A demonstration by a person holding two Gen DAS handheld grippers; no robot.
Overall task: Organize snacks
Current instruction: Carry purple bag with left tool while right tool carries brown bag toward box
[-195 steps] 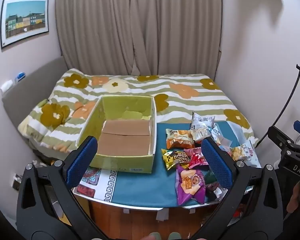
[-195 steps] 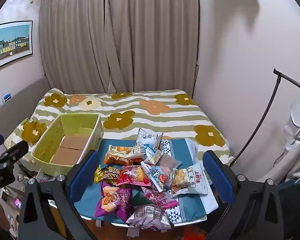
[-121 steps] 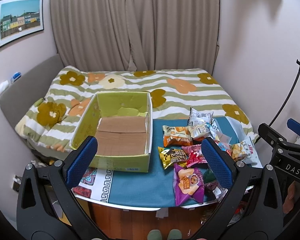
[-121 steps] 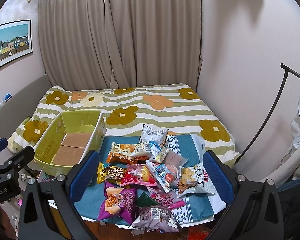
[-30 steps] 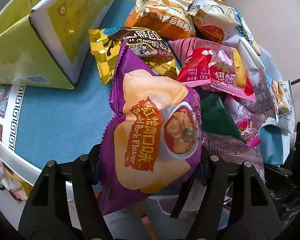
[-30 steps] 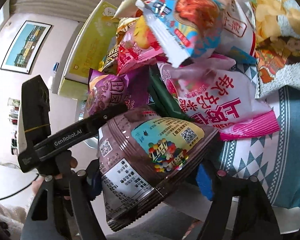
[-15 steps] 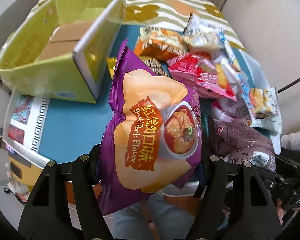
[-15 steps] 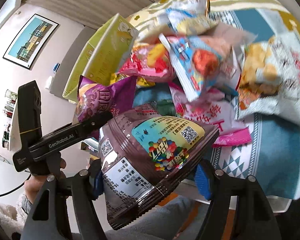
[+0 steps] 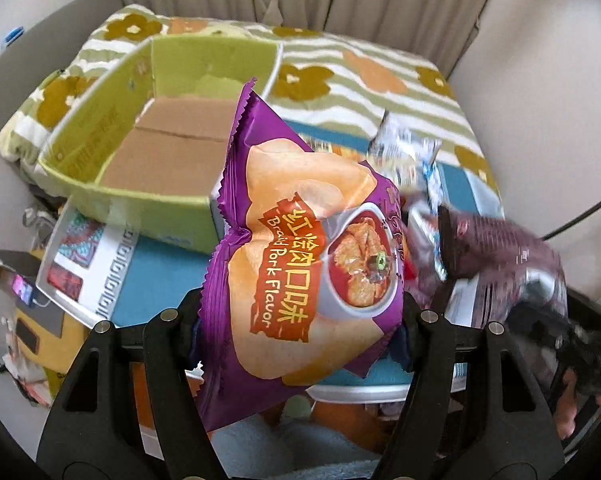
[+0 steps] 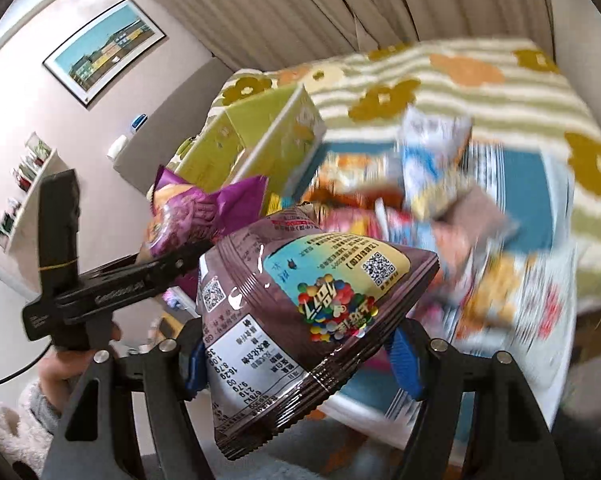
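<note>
My left gripper (image 9: pixel 300 328) is shut on a purple chip bag (image 9: pixel 300 248) and holds it above the near table edge. The same purple chip bag (image 10: pixel 196 208) shows at the left of the right wrist view. My right gripper (image 10: pixel 300 344) is shut on a brown candy bag (image 10: pixel 300 296), lifted off the table; the brown candy bag (image 9: pixel 500 252) appears blurred at the right of the left wrist view. A green cardboard box (image 9: pixel 156 132) stands open and holds nothing, to the left behind the purple bag. Several snack packets (image 10: pixel 440 200) lie piled on the teal cloth.
The small table (image 9: pixel 100 280) with the teal cloth stands against a bed with a flowered striped blanket (image 9: pixel 360 76). Curtains hang behind the bed. A person's hand (image 10: pixel 60 368) holds the left gripper's handle. A framed picture (image 10: pixel 104 52) hangs on the left wall.
Both grippers rose from the pile with their bags held. The box and the bed came into view behind the purple bag; the brown bag lifted clear of the other packets.
</note>
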